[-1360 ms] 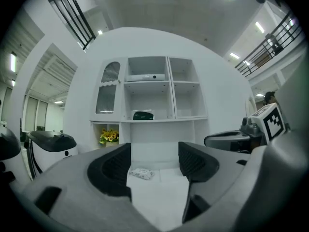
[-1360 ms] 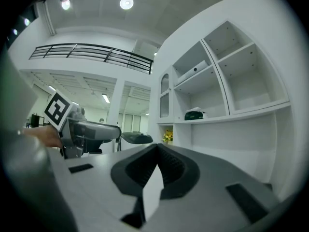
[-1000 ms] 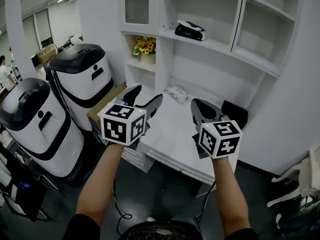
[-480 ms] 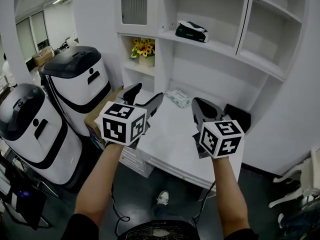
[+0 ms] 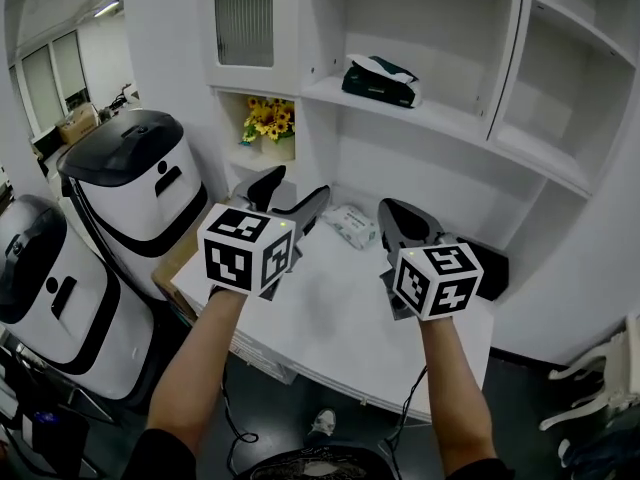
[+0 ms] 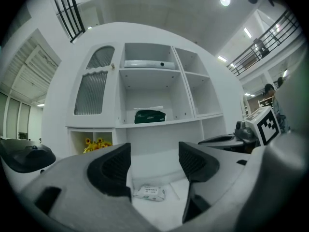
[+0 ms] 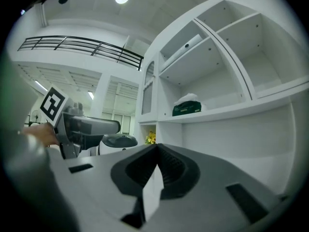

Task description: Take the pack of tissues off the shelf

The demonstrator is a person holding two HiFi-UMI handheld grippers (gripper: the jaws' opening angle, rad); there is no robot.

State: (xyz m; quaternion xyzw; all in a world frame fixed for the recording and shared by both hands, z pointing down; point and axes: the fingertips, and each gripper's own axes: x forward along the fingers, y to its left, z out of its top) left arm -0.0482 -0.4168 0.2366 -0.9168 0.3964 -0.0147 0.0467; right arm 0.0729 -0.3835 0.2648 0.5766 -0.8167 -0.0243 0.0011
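A dark green pack of tissues [image 5: 380, 80] with a white top lies on the middle shelf [image 5: 450, 120] of the white wall unit. It also shows in the left gripper view [image 6: 149, 116] and the right gripper view [image 7: 187, 108]. My left gripper [image 5: 292, 190] is open and empty, held above the white table [image 5: 330, 313], well below the shelf. In its own view the open left gripper [image 6: 154, 166] frames a small white packet [image 6: 149, 192] lying on the table. My right gripper [image 5: 396, 214] is shut on nothing, its jaws meeting in its own view [image 7: 155, 153].
The white packet [image 5: 352, 224] lies at the back of the table. A pot of sunflowers [image 5: 268, 123] stands in a low cubby at the left. Two white-and-black machines [image 5: 140, 183] stand on the floor to the left. A black object [image 5: 490, 265] sits at the table's right rear.
The view has drawn closer to the shelf unit, and the tissues now sit more central. Both grippers hold the same pose, left open, right shut.
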